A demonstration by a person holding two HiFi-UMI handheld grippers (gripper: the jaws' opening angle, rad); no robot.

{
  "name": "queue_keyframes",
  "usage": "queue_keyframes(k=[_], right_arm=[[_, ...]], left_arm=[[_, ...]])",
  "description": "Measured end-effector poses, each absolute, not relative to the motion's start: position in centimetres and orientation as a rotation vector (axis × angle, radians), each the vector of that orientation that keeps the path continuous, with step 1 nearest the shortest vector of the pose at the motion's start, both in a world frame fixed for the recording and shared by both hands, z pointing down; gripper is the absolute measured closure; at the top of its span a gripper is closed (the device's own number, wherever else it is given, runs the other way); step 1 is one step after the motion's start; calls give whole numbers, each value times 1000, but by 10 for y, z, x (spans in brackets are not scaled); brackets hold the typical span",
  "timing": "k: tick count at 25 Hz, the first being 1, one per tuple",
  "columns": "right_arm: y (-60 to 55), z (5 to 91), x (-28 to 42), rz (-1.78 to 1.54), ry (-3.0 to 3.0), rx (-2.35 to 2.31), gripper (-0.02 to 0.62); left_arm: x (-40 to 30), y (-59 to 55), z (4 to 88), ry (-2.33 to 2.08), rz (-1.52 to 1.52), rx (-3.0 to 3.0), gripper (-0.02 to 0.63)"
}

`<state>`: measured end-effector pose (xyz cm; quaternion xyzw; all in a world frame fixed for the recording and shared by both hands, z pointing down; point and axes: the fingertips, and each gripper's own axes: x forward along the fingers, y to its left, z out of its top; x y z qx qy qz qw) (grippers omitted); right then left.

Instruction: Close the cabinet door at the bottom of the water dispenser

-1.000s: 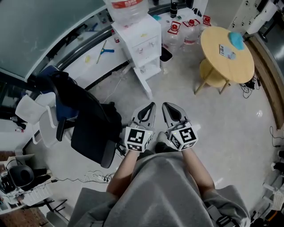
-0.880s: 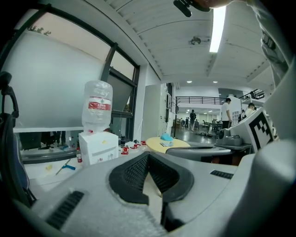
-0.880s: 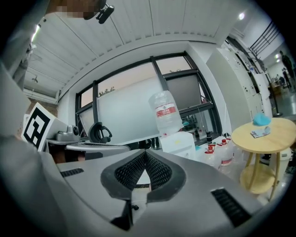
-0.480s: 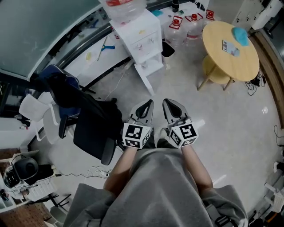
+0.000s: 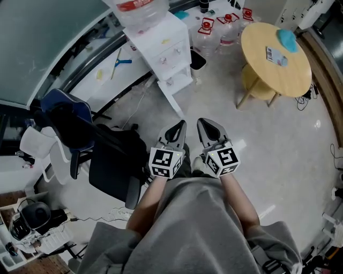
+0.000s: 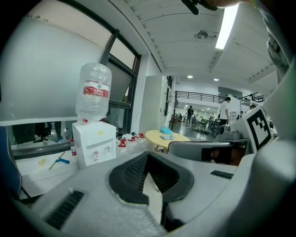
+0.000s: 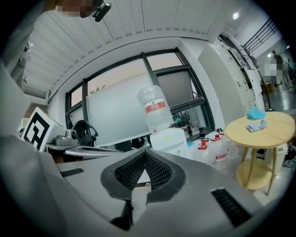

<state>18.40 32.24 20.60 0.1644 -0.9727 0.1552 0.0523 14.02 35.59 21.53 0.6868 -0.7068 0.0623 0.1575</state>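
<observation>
The white water dispenser (image 5: 163,51) stands at the top of the head view with a clear bottle (image 5: 140,10) on it. Its low cabinet door (image 5: 171,99) hangs open, swung out toward me. My left gripper (image 5: 178,130) and right gripper (image 5: 208,128) sit side by side just short of the door's free edge, both shut and empty. In the left gripper view the dispenser (image 6: 95,146) is ahead to the left of the left gripper (image 6: 147,156). The right gripper view has the dispenser (image 7: 169,141) beyond the right gripper (image 7: 145,153).
A round wooden table (image 5: 274,51) with a yellow stool (image 5: 254,85) beneath stands to the right of the dispenser. Several spare water bottles (image 5: 214,32) crowd the floor behind it. A dark office chair (image 5: 110,158) with a jacket is close on my left.
The whole scene has shifted slightly in the head view as the person moves. Both grippers, still shut and side by side, have come a little nearer to the open door's edge.
</observation>
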Motion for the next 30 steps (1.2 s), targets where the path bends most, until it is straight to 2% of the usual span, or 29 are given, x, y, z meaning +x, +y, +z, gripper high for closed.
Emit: queue_keyframes(k=[18, 30], right_arm=[[262, 247, 67, 507, -2839, 529, 584], [246, 273, 15, 512, -2733, 534, 584]], left_arm=[[23, 295, 256, -1922, 128, 1912, 598], [-32, 282, 289, -1864, 67, 1839, 598]])
